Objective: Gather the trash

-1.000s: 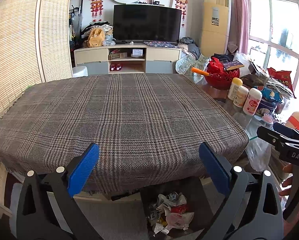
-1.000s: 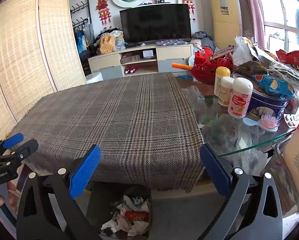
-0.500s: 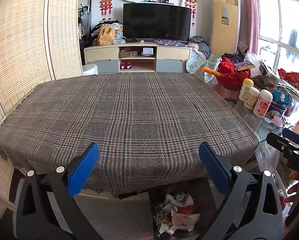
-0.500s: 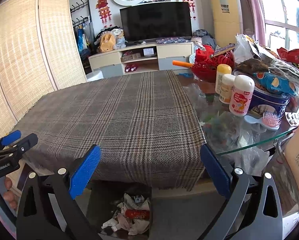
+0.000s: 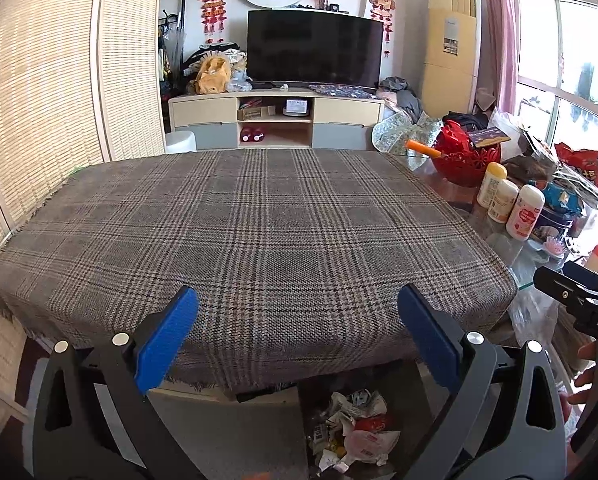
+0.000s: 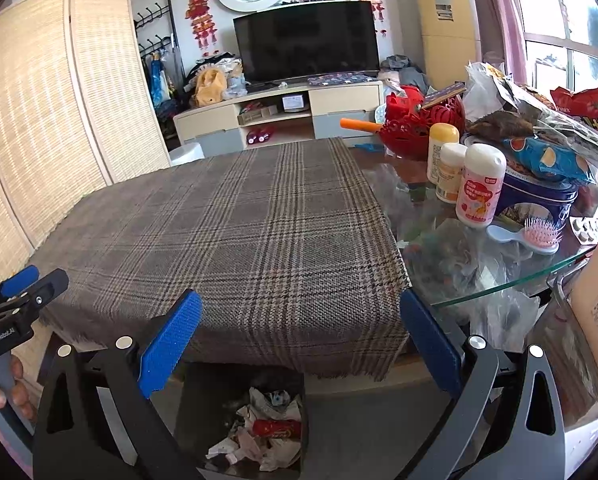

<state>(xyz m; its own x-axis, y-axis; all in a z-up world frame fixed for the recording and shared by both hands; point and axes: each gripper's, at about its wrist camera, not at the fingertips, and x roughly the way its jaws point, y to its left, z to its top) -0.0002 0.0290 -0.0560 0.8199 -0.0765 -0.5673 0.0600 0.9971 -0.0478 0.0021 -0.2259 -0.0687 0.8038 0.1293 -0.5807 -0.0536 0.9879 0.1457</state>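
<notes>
At the bottom of both frames, below the near edge of the tabletop (image 5: 559,280), the trash (image 5: 351,428) is lying in a dark bin (image 6: 195,400) on the floor: crumpled paper, a red wrapper and a pinkish bag, though I cannot make out the smaller pieces. I am holding my left tool (image 5: 295,336) with its blue pads spread wide and nothing between them, hovering over the near edge of the plaid cloth (image 5: 251,232). My right tool (image 6: 299,340) is gaping just as wide and is likewise carrying nothing. In the left wrist view, the right tool is showing at the right edge. In the right half of the frames, three white bottles (image 6: 479,188) are standing on bare glass beside a pink hairbrush (image 6: 539,234) and a red basket (image 5: 467,156).
</notes>
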